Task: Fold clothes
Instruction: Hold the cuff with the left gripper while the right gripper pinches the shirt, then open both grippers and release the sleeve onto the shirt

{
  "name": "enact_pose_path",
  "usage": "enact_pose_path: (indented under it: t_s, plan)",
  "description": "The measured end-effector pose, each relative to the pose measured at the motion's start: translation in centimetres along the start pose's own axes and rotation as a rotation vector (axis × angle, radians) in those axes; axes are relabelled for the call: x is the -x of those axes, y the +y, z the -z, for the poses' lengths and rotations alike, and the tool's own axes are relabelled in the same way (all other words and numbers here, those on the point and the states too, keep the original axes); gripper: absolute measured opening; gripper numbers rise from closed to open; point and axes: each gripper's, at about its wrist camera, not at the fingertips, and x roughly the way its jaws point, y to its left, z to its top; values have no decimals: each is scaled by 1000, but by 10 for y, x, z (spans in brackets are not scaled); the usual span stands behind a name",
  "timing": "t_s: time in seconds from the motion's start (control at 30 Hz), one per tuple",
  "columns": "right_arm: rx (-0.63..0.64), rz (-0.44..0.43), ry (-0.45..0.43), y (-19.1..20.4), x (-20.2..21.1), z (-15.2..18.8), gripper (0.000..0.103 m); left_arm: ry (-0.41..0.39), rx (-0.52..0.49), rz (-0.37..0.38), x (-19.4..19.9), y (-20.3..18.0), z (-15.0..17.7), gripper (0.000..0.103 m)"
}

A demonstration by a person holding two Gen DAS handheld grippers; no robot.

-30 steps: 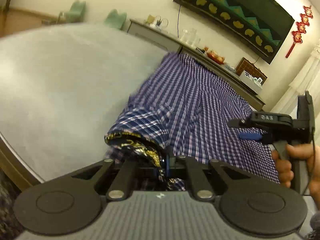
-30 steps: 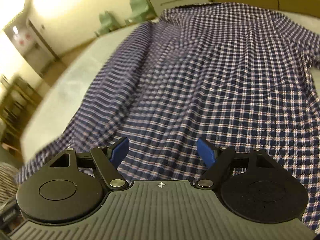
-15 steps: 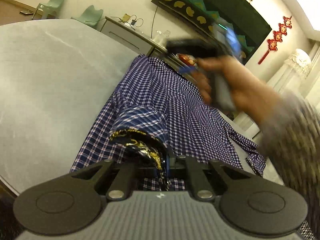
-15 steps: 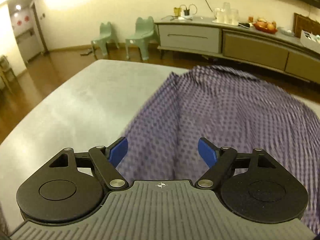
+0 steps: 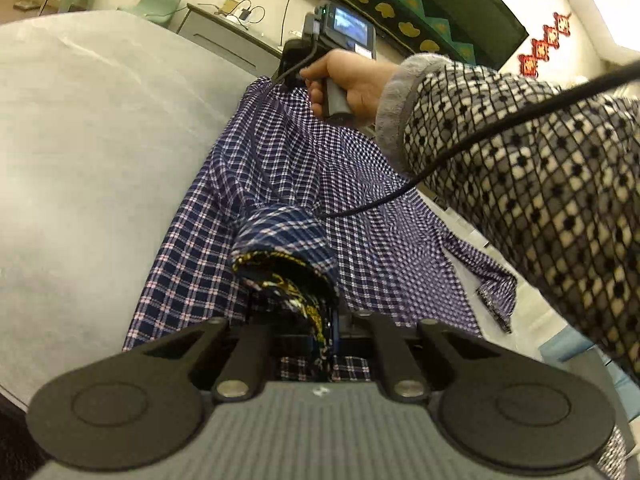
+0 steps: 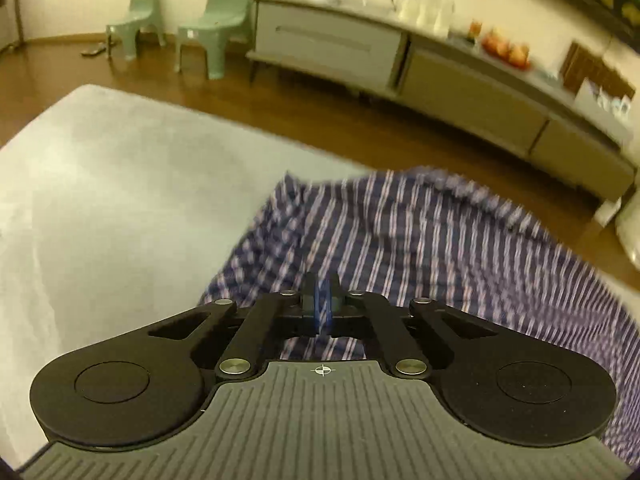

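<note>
Clearly the checked shirt (image 5: 288,168) lies spread along the grey counter (image 5: 88,128), at centre frame. The left hand-held gripper (image 5: 324,320) is clenched on its cuff. The right hand-held gripper (image 6: 321,308) is closed, apparently pinching the far hem. Lift both evenly, I think, keeping the cloth taut. Wide bare counter remains at left; the counter's edge is close at lower left.

One checked shirt (image 5: 288,168), two green chairs (image 6: 208,28), one table (image 5: 88,152), one sideboard (image 6: 400,64).
</note>
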Motion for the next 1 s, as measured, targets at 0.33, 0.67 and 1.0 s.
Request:
enact_pose_path:
  t_s: [0.33, 0.67, 1.0]
  plan:
    - [31, -62, 41, 21, -13, 14, 48, 14, -52, 12, -1, -9, 2, 8]
    - [128, -25, -17, 42, -15, 12, 1, 56, -18, -62, 0, -7, 10, 7]
    - [80, -118, -157, 25, 80, 41, 76, 111, -111, -78, 8, -26, 31, 34]
